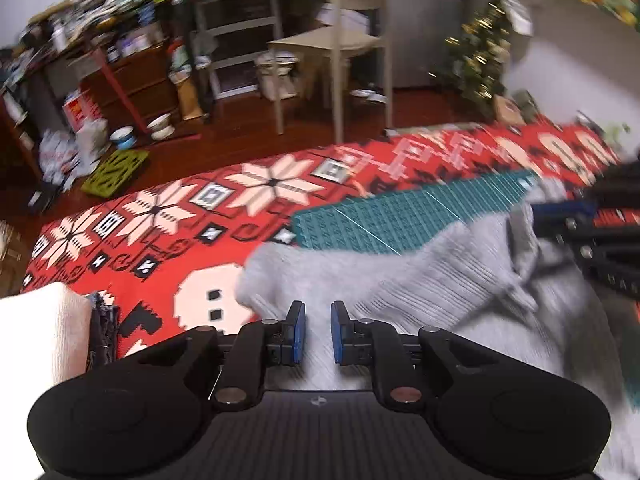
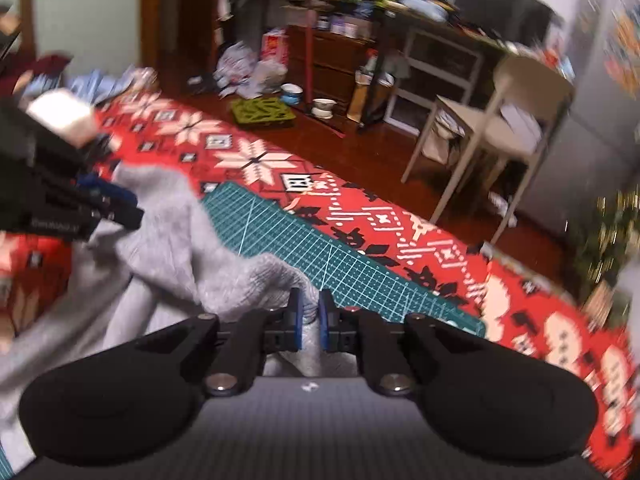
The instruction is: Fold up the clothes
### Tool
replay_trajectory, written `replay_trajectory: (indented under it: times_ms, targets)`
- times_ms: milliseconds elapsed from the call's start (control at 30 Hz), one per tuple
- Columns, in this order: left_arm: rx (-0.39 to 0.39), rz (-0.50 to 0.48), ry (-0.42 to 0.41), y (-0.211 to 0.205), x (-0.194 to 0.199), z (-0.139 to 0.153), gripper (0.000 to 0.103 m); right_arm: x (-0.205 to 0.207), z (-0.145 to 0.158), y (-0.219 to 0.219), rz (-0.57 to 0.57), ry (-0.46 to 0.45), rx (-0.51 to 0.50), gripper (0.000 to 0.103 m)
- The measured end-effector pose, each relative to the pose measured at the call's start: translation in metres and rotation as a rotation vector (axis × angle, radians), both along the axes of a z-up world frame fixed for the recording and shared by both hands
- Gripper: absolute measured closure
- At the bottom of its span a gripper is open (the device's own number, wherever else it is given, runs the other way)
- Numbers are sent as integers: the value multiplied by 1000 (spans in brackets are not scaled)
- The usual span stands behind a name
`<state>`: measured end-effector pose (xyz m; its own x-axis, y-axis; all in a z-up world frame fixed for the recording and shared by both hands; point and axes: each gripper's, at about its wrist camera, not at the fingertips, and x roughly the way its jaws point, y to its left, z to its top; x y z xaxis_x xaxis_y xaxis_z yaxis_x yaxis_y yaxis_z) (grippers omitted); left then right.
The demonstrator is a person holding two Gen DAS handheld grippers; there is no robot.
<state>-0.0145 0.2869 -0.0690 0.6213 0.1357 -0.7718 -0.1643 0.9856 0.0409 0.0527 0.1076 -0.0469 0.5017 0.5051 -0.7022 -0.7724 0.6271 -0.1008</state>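
A grey knit garment (image 1: 420,280) lies bunched on a green cutting mat (image 1: 400,212) over a red patterned tablecloth (image 1: 160,240). My left gripper (image 1: 318,332) sits over the garment's left part with a narrow gap between its blue pads; grey cloth shows in the gap. My right gripper (image 2: 309,322) is nearly closed, with a fold of the grey garment (image 2: 224,276) between its pads. Each gripper shows at the edge of the other's view, the right one in the left wrist view (image 1: 580,232) and the left one in the right wrist view (image 2: 100,204).
A folded white cloth (image 1: 40,332) lies at the table's left. A beige chair (image 1: 340,40) stands on the wooden floor beyond the table. Cluttered shelves (image 1: 120,40), bowls and a green mat (image 1: 116,172) are at the back left. A small decorated tree (image 1: 480,52) stands far right.
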Motion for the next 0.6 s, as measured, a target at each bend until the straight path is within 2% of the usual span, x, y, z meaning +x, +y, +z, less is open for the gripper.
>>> replay_trajectory:
  times_ms: [133, 233, 433, 533, 600]
  targets:
    - [-29, 73, -16, 15, 4, 4, 89, 20, 3, -8, -95, 59, 94, 84]
    - [-28, 69, -26, 17, 0, 11, 89, 29, 9, -19, -146, 74, 146, 81]
    - [8, -43, -37, 7, -26, 27, 89, 30, 23, -48, -160, 84, 165, 78]
    - [56, -114, -31, 0, -42, 29, 89, 17, 27, -68, -108, 67, 121, 78]
    - [100, -159, -27, -4, -51, 28, 89, 5, 24, -78, -49, 34, 56, 78]
